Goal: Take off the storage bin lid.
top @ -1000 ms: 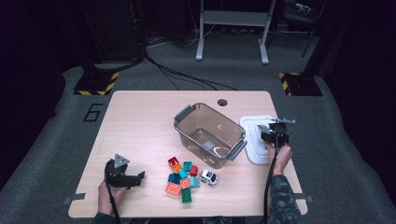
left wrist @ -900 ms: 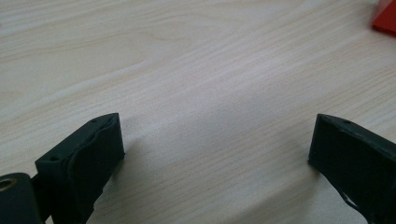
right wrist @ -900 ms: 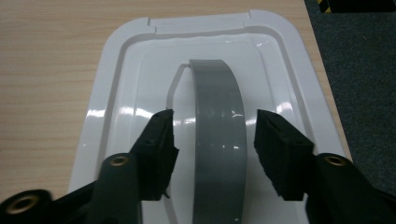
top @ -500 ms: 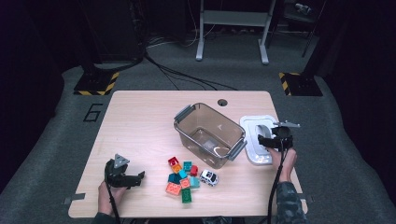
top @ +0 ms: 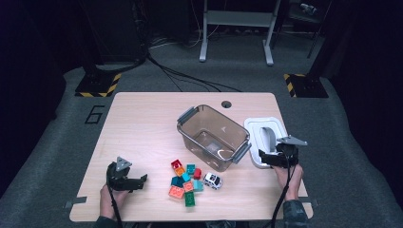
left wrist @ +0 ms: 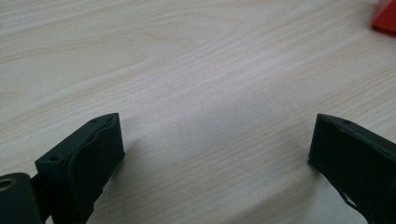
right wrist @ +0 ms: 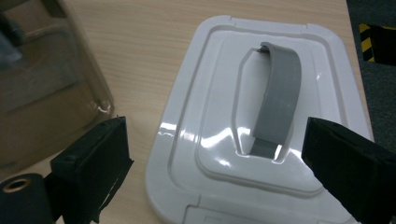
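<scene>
Two grippers with spread jaws, nothing held; the white lid (top: 264, 134) lies flat on the bench (top: 142, 123), just right of the clear bin (top: 213, 137).

Right gripper (top: 270, 158) hovers at the lid's near edge; its jaws have just been opening and stand wide with nothing pressed between them, the grey handle (right wrist: 279, 100) showing in the gap beyond. Left gripper (top: 134, 181) rests at the near left of the bench, jaws wide over bare wood. Toy blocks (top: 184, 182) and a small white car (top: 212, 180) sit near, in front of the bin. Likely risks: the lid lies close to the bench's right edge, so a nudge from the right gripper could push it off; a careless reach toward the blocks could knock the bin.
</scene>
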`<control>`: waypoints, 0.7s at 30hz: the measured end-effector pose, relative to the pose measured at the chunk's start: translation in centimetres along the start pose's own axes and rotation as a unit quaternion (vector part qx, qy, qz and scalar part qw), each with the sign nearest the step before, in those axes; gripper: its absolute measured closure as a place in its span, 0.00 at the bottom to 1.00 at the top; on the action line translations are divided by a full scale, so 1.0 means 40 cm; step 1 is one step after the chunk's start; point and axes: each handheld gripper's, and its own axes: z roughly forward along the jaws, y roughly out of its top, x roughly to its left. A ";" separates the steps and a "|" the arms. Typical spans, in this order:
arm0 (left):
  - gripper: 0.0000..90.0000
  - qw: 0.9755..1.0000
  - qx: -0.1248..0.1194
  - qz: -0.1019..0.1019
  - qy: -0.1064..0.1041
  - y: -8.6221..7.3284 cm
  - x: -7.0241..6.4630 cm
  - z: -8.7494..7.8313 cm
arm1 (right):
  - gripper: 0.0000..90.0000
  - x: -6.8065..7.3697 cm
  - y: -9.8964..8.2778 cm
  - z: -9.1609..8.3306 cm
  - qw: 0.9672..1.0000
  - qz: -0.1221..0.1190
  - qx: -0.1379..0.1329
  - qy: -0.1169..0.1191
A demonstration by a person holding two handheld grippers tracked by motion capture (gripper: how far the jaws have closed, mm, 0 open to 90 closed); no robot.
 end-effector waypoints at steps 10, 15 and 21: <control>0.03 1.000 0.000 0.000 -0.001 0.000 0.000 0.000 | 0.06 0.033 -0.070 -0.033 1.000 -0.003 -0.008 0.017; 0.03 1.000 -0.002 -0.001 0.000 0.000 0.000 0.001 | 0.06 0.058 -0.104 -0.046 0.999 -0.012 -0.002 0.029; 0.04 1.000 -0.001 0.000 0.000 0.000 0.000 0.000 | 0.06 0.094 -0.129 -0.053 0.998 -0.026 0.004 0.049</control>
